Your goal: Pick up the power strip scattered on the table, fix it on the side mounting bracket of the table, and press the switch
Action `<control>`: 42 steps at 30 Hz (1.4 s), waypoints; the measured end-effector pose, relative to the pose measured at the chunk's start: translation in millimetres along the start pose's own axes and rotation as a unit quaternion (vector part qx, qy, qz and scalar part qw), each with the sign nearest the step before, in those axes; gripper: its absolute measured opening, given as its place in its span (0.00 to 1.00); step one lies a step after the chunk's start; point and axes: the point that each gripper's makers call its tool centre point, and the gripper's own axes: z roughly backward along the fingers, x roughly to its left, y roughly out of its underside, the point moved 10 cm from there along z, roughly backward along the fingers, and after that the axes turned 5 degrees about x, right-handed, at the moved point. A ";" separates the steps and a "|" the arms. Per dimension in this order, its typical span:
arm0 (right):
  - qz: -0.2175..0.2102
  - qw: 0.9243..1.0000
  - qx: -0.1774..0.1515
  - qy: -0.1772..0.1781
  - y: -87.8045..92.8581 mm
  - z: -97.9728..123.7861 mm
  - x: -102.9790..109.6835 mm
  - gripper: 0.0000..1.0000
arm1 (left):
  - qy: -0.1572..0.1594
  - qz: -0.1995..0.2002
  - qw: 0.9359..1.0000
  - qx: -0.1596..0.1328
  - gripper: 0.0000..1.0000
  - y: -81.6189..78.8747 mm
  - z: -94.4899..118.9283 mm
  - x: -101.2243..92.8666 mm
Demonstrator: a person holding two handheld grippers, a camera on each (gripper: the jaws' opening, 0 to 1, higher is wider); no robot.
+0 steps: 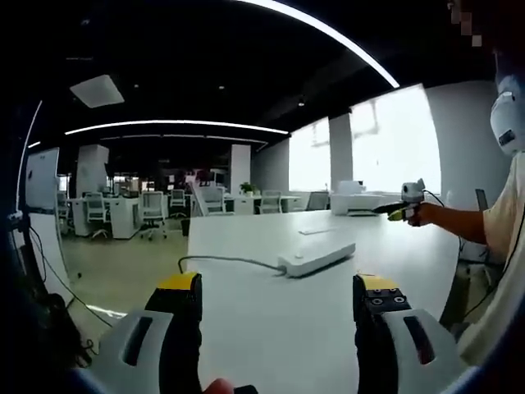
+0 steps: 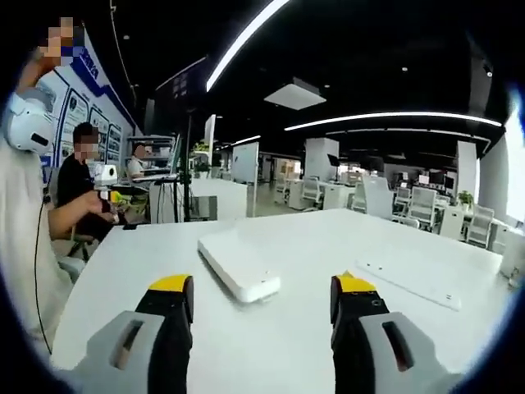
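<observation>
The desk (image 2: 312,238) has a smooth white top with a soft satin sheen, brighter where window light falls on it. The strip (image 2: 238,267) looks like smooth white moulded plastic, slightly glossy along its rounded end, and its cable (image 1: 225,260) is a pale, smooth rubbery cord. A flat white plate (image 2: 414,283) beside it looks matt, its material unclear. The left gripper (image 1: 279,308) and right gripper (image 2: 261,308) have matt black jaws with yellow plastic caps and light grey, smooth plastic shells. The person's sleeve (image 1: 513,222) is soft matt cloth. The floor (image 1: 123,271) is polished and reflective.
</observation>
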 end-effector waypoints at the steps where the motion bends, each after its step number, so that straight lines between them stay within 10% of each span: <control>1: 0.000 1.000 0.000 -0.001 0.4 -1.2 -1.5 0.64 | 0.000 -0.001 1.000 -0.001 0.79 -0.7 0.3 0.2; 42: 0.030 0.990 0.053 -0.129 -4.5 -79.9 -9.8 0.70 | -0.003 0.011 1.000 -0.004 0.78 -6.3 7.1 -6.6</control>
